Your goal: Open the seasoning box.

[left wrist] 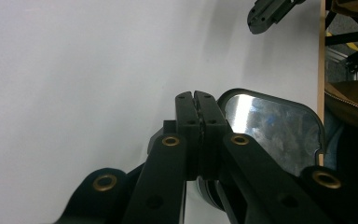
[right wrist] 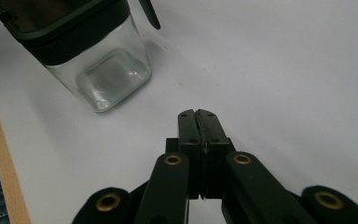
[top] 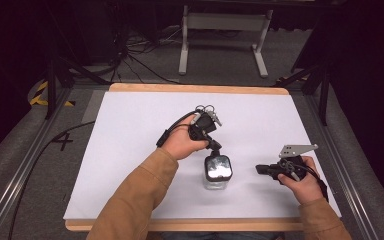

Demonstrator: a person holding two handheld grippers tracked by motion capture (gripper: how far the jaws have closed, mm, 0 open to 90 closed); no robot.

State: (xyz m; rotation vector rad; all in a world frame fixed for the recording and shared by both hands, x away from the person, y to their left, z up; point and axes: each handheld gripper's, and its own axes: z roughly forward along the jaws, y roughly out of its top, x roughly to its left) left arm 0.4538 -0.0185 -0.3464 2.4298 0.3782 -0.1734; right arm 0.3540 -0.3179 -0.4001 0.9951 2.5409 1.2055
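Near the front edge of the white tabletop [top: 130,130] stands a square glass jar [top: 217,172] with a black-rimmed lid, upright, long axis vertical, lid facing up. Left gripper [top: 215,146] hovers just above the lid's far side, pointing down at it, jaws pressed together on nothing. Right gripper [top: 260,169] lies level to the jar's right, aimed at it, apart, clenched empty.
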